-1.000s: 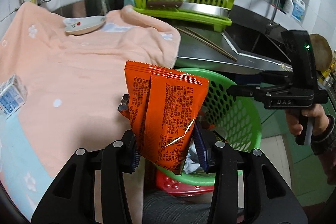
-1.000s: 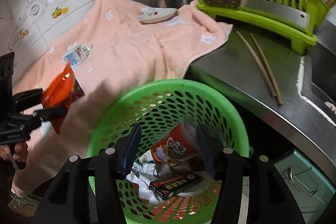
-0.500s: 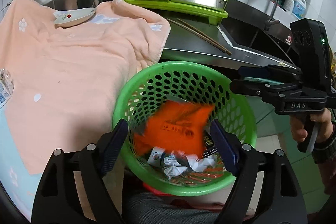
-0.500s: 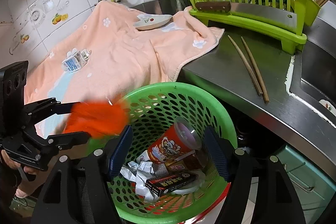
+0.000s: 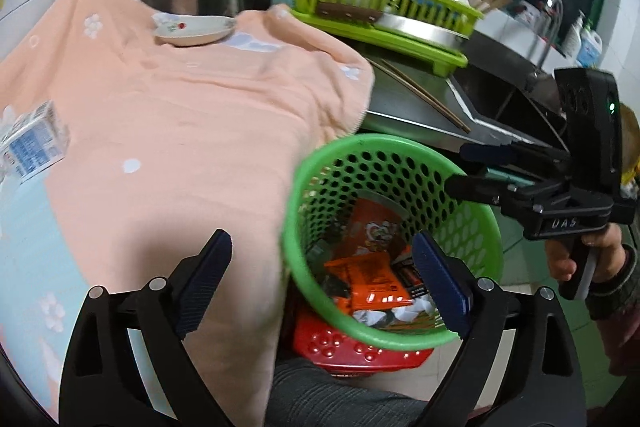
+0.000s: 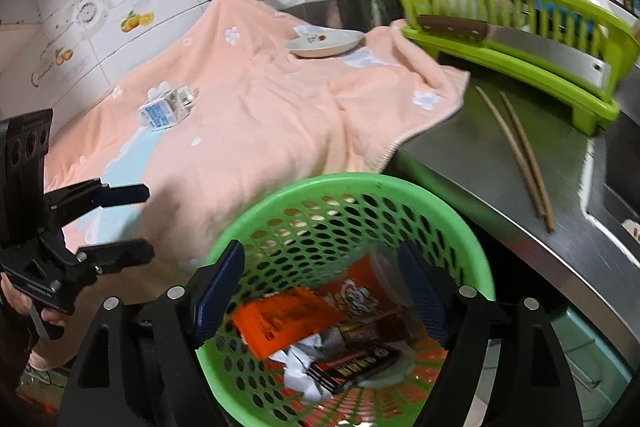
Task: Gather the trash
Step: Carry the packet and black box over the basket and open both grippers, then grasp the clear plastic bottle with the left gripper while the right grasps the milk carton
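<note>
The green perforated basket [image 5: 320, 163] [image 6: 476, 251] holds the orange snack wrapper [image 5: 370, 277] [image 6: 280, 319], a red cup, crumpled paper and a dark box. My left gripper [image 5: 320, 279] is open and empty at the basket's left rim, over the towel edge; it also shows in the right wrist view [image 6: 140, 223]. My right gripper [image 6: 320, 299] is open and empty above the basket; it shows in the left wrist view [image 5: 464, 167] at the basket's far right rim. A blue-white milk carton [image 5: 32, 143] [image 6: 166, 107] lies on the peach towel [image 5: 180, 131] [image 6: 260, 131].
A small dish [image 5: 194, 31] [image 6: 324, 43] sits at the towel's far end. A lime dish rack [image 5: 384, 15] [image 6: 520, 39] with a cleaver stands on the steel counter [image 6: 480, 167]; chopsticks [image 6: 520, 155] lie beside it. The sink is at the right. A red stool [image 5: 352, 343] is under the basket.
My left gripper opened and dropped the orange wrapper into the basket, then swung left towards the towel. My right gripper opened wider and stayed over the basket.
</note>
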The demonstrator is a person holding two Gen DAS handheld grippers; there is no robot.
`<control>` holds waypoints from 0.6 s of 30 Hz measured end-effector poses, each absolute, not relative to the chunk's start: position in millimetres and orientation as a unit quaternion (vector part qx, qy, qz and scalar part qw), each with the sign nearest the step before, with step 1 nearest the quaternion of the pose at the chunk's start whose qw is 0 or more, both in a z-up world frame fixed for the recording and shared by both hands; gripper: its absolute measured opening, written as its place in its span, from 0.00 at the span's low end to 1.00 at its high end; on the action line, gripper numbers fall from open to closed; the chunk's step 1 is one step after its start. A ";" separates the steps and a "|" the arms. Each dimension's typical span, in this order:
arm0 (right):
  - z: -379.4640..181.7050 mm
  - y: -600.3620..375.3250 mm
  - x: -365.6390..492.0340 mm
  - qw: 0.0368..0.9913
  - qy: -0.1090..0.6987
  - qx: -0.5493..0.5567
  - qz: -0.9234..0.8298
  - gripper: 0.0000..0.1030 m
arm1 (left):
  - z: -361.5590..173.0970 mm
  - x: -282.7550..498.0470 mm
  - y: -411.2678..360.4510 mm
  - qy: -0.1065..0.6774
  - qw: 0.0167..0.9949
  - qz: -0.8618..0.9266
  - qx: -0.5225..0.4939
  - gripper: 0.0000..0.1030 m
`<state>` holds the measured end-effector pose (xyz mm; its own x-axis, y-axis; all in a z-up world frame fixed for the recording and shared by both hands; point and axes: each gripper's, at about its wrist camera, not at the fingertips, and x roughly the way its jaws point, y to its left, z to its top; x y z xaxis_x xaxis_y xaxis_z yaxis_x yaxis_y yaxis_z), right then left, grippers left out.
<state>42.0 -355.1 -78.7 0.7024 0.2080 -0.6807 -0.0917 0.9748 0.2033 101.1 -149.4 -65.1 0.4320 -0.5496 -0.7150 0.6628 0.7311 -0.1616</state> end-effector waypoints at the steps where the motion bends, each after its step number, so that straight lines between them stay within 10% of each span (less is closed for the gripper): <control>1: -78.4 -351.1 45.4 0.919 0.378 0.074 0.085 0.78 | -63.8 103.9 -143.4 0.393 0.846 -0.352 0.070 0.88; 18: -49.5 -238.7 155.4 0.909 0.367 0.002 0.196 0.83 | -38.5 171.3 3.4 0.381 0.901 -0.206 0.024 0.94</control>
